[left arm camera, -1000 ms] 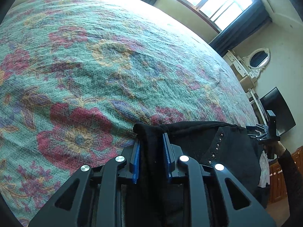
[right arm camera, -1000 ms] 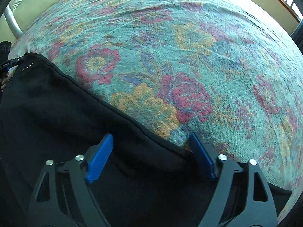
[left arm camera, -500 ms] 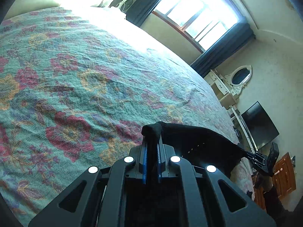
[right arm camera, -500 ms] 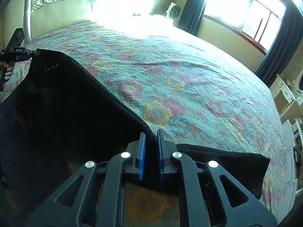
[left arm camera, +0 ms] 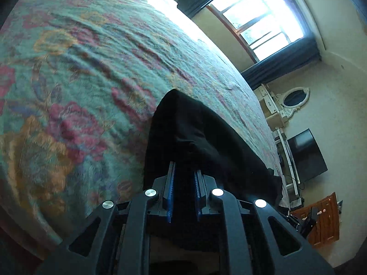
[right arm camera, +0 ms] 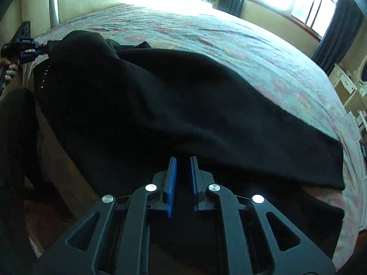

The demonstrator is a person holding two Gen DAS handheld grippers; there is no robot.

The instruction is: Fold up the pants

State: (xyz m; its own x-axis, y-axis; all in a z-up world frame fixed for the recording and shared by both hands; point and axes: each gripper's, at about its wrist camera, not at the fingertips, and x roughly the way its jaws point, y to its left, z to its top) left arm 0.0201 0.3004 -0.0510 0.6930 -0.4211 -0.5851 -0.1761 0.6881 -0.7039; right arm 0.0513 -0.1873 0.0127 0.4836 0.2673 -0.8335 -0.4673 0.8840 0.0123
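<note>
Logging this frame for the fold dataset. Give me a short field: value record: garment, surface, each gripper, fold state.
garment: black pants, row of small studs near one end
surface: bed with floral bedspread
left gripper: narrow gap between blue pads, black fabric clamped in it
right gripper: narrow gap between pads, clamped on the near edge of the pants
garment pose: partly lifted, draped between the two grippers, far part lying on the bed
fold state: not a finished flat fold yet
background: window, wall TV
</note>
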